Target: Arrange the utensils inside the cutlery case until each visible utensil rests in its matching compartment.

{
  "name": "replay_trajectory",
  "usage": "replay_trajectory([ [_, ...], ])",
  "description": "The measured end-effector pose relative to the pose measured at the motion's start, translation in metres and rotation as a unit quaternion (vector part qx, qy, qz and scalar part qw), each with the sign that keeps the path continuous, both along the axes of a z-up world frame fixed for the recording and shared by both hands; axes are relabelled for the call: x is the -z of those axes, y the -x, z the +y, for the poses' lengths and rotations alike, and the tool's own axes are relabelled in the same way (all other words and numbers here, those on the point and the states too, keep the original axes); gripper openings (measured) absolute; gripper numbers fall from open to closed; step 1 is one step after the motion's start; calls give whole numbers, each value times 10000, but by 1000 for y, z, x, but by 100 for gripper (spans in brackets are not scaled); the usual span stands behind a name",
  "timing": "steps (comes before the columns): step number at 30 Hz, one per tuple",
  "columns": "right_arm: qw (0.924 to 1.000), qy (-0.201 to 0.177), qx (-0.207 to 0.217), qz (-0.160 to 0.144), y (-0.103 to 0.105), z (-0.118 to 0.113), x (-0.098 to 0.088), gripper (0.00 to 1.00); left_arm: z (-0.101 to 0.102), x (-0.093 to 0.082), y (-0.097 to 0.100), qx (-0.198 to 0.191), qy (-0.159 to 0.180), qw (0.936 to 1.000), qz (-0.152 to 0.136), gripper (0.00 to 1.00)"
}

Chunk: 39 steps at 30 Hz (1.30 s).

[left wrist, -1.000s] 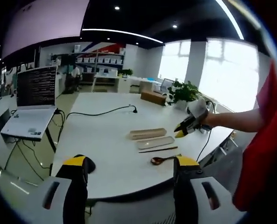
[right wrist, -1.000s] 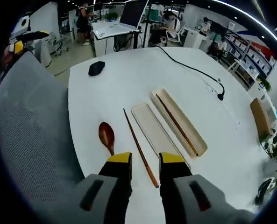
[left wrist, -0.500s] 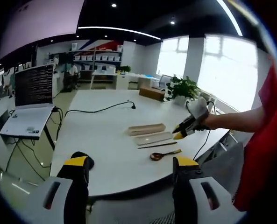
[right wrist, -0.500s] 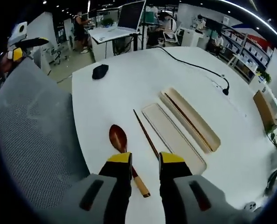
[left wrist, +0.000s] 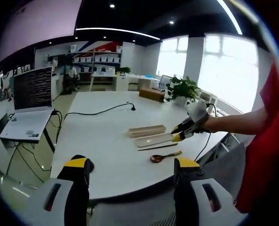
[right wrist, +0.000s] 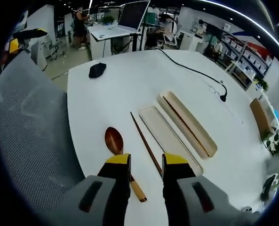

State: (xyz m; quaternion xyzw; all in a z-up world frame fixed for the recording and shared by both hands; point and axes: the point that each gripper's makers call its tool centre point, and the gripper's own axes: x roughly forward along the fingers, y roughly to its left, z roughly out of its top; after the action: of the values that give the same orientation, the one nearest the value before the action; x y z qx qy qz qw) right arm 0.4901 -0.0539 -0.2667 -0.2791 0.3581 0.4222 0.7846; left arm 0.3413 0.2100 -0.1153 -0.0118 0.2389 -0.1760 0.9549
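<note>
Utensils are lying spread out on the white round desk (right wrist: 130, 80), none of them lifted yet. The dark brown wooden spoon (right wrist: 121, 157) is lying nearest the desk edge, bowl pointing away, its pale handle tip running just under the right tool (right wrist: 146, 162). That tool is hovering over the spoon handle with its yellow-tipped jaws parted and gripping nothing, a stance that looks like lining up for a grasp on the handle. Just beside the spoon, one slim dark wooden chopstick (right wrist: 146, 143) is lying loose on the desk, alongside the flat beige case lid (right wrist: 170, 139). Beyond the lid, the long beige cutlery case (right wrist: 188, 123) is sitting open, and a second dark chopstick (right wrist: 184, 125) is already resting inside it, lengthwise. I judge the case and lid are set parallel so the long utensils can be slid straight in.

The left tool (left wrist: 132, 167) is being held well back from the desk edge, jaws wide apart and empty, probably waiting its turn. From its view the case (left wrist: 147, 130), the spoon (left wrist: 163, 156) and the right tool (left wrist: 179, 134) at the end of an outstretched arm are visible together. A black cable (right wrist: 191, 70) and a small black object (right wrist: 97, 69) are lying farther off, clear of the work.
</note>
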Motion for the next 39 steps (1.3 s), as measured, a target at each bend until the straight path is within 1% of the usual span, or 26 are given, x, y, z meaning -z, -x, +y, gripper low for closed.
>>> replay_trajectory([
  [6, 9999, -9, 76, 118, 3, -9, 8, 23, 4, 1, 3, -61, -33, 10000, 33, 75],
  [9, 9998, -20, 93, 156, 4, -9, 9, 23, 5, 0, 4, -73, -50, 10000, 26, 75],
  [15, 9999, 18, 7, 148, 4, -9, 9, 23, 3, -3, 2, -41, -100, 9999, 13, 75],
  [19, 9999, 59, -62, 143, 2, -9, 8, 22, 3, -8, -2, 10, -163, 9998, -59, 75],
  [21, 9997, 74, -182, 131, 3, -7, 5, 19, 3, -10, -3, 10, -187, 9998, -100, 75],
  [23, 9993, 152, -342, -7, 1, -7, 1, 14, 4, -11, -3, 9, -182, 9998, -121, 75],
  [24, 9992, 171, -360, -17, 1, -7, 1, 15, 4, -11, -3, 8, -174, 9998, -115, 75],
  [29, 9990, 243, -359, 45, 3, -11, 5, 14, 3, -5, 0, 23, -188, 9998, -58, 75],
  [31, 9987, 301, -407, 69, 4, -13, 8, 13, 3, -4, 1, 25, -154, 9999, -47, 74],
  [32, 9979, 397, -505, 83, 5, -15, 11, 10, 2, -4, 1, 30, -156, 9999, -41, 74],
  [34, 9968, 534, -599, 21, 1, -18, 11, 8, 2, -2, 2, 47, -170, 9998, -12, 74],
  [39, 9963, 620, -591, 69, -10, -25, 13, 8, 3, -2, 3, 42, -187, 9998, -25, 74],
])
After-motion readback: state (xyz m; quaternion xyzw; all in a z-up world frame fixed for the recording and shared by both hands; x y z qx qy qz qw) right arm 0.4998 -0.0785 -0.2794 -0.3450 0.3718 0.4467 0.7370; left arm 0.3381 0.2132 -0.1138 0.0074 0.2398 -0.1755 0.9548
